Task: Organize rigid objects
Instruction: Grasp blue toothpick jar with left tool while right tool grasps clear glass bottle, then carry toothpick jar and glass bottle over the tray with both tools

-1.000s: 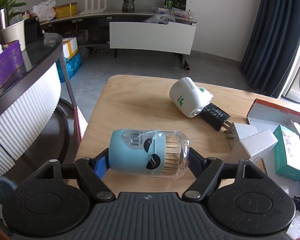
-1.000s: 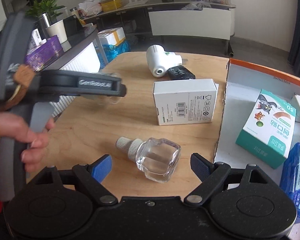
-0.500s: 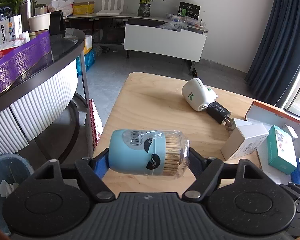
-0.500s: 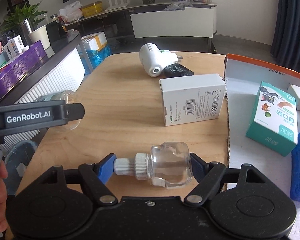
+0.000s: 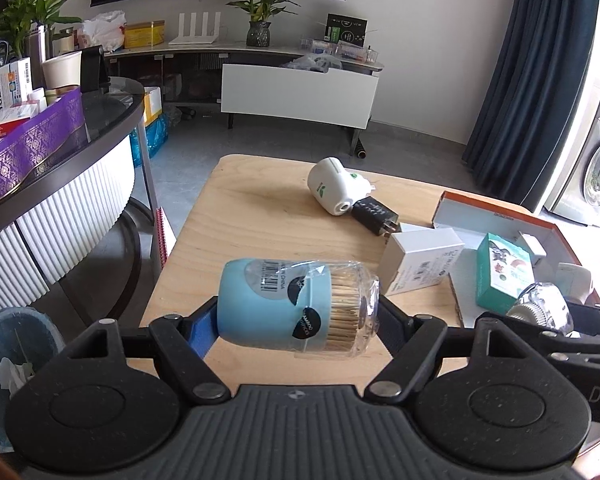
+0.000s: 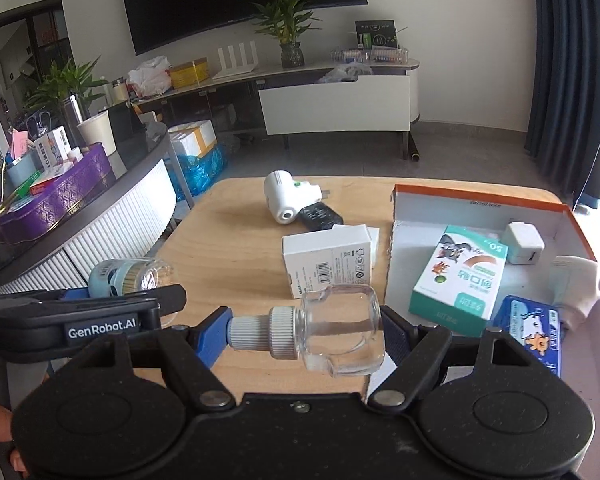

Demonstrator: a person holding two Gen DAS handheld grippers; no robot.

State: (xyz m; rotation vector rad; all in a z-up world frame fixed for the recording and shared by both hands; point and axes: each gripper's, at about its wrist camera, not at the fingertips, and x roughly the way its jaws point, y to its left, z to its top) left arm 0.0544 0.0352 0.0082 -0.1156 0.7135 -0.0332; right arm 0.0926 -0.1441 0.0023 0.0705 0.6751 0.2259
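Observation:
My left gripper (image 5: 296, 312) is shut on a blue toothpick jar (image 5: 268, 304) wrapped in clear film, held sideways above the near end of the wooden table (image 5: 260, 216). My right gripper (image 6: 304, 332) is shut on a clear glass bottle (image 6: 340, 332) with a grey screw cap pointing left, held off the table beside the orange-rimmed box tray (image 6: 476, 204). In the right wrist view the left gripper with the jar (image 6: 128, 276) sits at the lower left. The left wrist view shows the bottle (image 5: 540, 308) at the right edge.
On the table lie a white carton (image 6: 328, 266), a white plug-in device (image 6: 282, 196) and a black adapter (image 6: 320, 216). The tray holds a green box (image 6: 460, 276), a blue box (image 6: 528, 328), a white charger (image 6: 522, 242) and another white device (image 6: 576, 280). A curved counter (image 5: 80, 168) stands left.
The right gripper closed on the glass bottle that lay on the table and lifted it. The left gripper, still holding the toothpick jar, rose and drew back from the table.

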